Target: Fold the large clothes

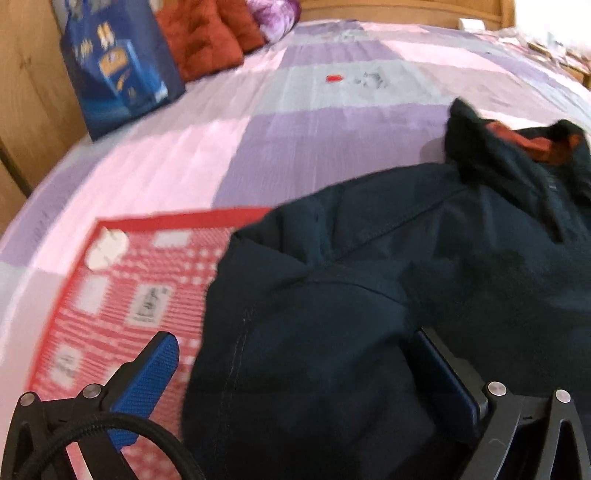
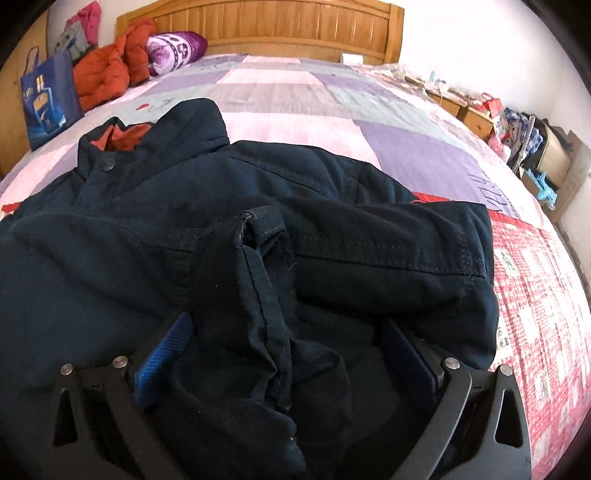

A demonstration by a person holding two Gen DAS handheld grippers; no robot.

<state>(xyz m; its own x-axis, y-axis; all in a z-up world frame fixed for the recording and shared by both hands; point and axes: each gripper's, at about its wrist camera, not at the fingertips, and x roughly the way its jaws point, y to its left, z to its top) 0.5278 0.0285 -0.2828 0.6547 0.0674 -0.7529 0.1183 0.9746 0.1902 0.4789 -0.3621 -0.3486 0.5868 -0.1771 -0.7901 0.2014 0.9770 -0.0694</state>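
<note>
A dark navy jacket (image 1: 406, 266) with an orange-red lining at its collar (image 1: 532, 144) lies on the bed, collar toward the headboard. My left gripper (image 1: 295, 354) is open, its jaws wide apart, and jacket fabric bulges between the blue fingers (image 1: 151, 384). In the right wrist view the jacket (image 2: 258, 206) fills the foreground, with a sleeve laid across its body. My right gripper (image 2: 288, 347) is open, jaws wide, with bunched jacket fabric lying between the fingers (image 2: 166, 358).
The jacket rests partly on a red-and-white checked cloth (image 1: 122, 295) (image 2: 535, 295) on a pink and purple patchwork bedspread (image 1: 258, 122). A blue bag (image 1: 118, 62), an orange padded garment (image 2: 107, 74) and a purple pillow (image 2: 173, 48) sit near the wooden headboard (image 2: 258, 26). Cluttered floor lies beyond the bed's right edge (image 2: 532, 147).
</note>
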